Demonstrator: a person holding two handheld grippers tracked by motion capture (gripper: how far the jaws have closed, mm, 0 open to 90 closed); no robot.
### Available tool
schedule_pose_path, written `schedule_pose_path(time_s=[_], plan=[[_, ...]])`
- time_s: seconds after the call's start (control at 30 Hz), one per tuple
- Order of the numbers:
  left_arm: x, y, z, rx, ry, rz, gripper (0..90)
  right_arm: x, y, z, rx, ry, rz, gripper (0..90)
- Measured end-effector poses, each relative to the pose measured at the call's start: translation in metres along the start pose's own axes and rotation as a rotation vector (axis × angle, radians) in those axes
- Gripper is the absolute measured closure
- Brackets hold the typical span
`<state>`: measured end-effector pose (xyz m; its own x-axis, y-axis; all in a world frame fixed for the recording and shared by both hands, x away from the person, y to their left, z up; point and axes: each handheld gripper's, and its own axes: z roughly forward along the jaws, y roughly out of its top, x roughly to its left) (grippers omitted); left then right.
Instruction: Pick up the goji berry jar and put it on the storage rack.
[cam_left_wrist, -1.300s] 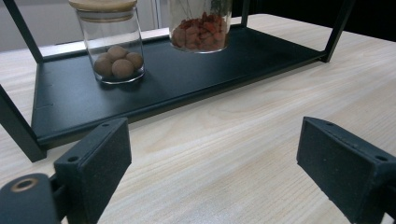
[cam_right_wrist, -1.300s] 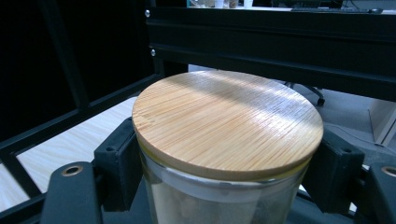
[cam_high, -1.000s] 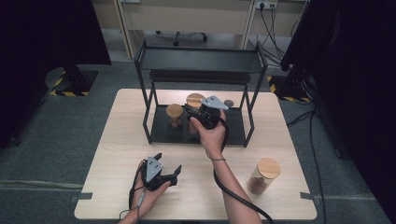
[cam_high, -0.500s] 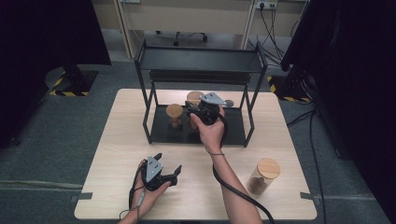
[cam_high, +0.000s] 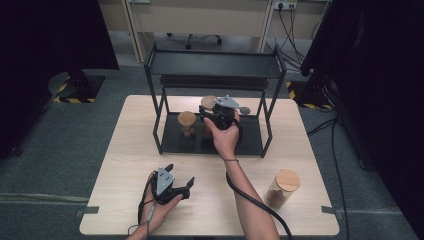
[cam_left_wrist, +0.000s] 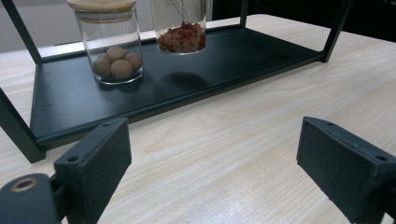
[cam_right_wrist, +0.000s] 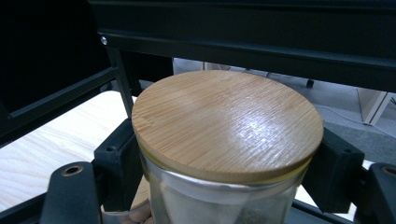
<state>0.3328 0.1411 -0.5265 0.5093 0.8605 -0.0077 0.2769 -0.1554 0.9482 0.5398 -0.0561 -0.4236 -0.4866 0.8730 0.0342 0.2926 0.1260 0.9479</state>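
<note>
on the black shelf (cam_high: 250, 142), right gripper (cam_right_wrist: 224, 177) jaws clamp a jar (cam_right_wrist: 224, 140); left gripper (cam_left_wrist: 215, 163) jaws stand apart.

- light wooden table (cam_high: 125, 150) carries a black metal shelf rack (cam_high: 215, 65) and a bamboo-lidded glass jar (cam_high: 281, 188) (near its right front corner)
- rack's lower tray (cam_left_wrist: 224, 56) bears a jar of brown balls (cam_left_wrist: 112, 44)
</note>
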Motion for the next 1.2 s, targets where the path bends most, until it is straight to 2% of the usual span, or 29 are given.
schedule_pose_path(time_s=[0.43,1.2], plan=[[-0.001,0.0,0.0,-0.003,0.001,0.007,9.9,0.0,-0.003,0.011,0.023,-0.007,0.001,25.4],[-0.001,0.0,0.0,-0.004,0.002,0.013,9.9,0.0,-0.01,0.017,0.036,-0.01,0.003,25.4]])
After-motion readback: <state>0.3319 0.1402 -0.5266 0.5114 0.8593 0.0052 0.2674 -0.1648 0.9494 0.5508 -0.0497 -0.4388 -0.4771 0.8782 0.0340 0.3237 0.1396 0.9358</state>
